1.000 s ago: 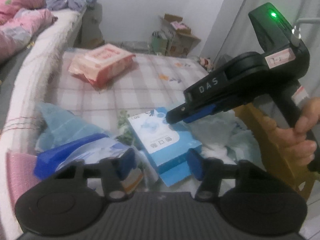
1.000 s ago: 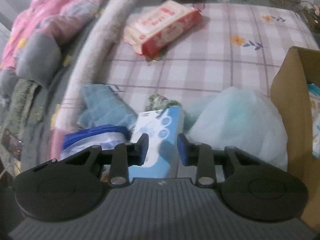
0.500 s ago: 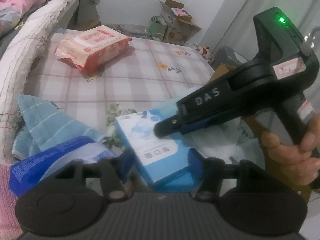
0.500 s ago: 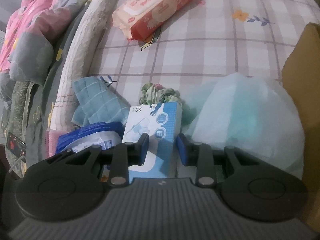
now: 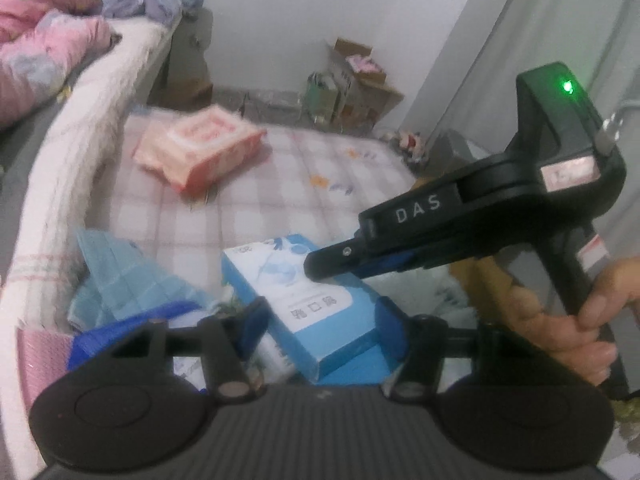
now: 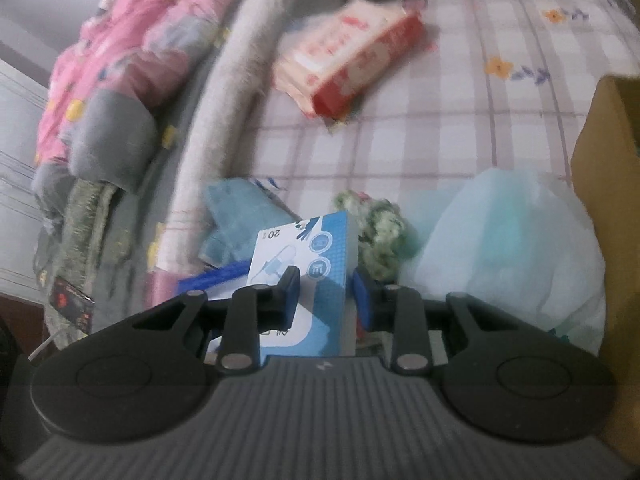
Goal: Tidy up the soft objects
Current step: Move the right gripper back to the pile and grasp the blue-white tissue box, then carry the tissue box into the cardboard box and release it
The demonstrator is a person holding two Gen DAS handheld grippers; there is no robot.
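Observation:
A light-blue carton of gloves (image 5: 296,292) hangs tilted between the fingers of my left gripper (image 5: 322,322), whose pads press on its two long sides. My right gripper (image 6: 326,286) is shut on the same carton (image 6: 304,248) and pinches its upper edge; in the left wrist view it reaches in from the right, with a hand on its handle. Below lie a teal towel (image 6: 236,212), a blue-and-white packet (image 5: 132,320), a floral cloth (image 6: 380,232) and a pale blue plastic bag (image 6: 512,240). A pink wipes pack (image 5: 200,152) lies farther back on the checked mat (image 5: 288,184).
A cardboard box (image 6: 600,200) stands open at the right edge of the mat. A bed with a white fleece edge (image 5: 72,168) and a pink quilt (image 6: 132,40) runs along the left. More boxes (image 5: 352,84) stand by the far wall.
Both grippers dipped toward the mat and came back up. The blue carton stayed between both pairs of fingers throughout.

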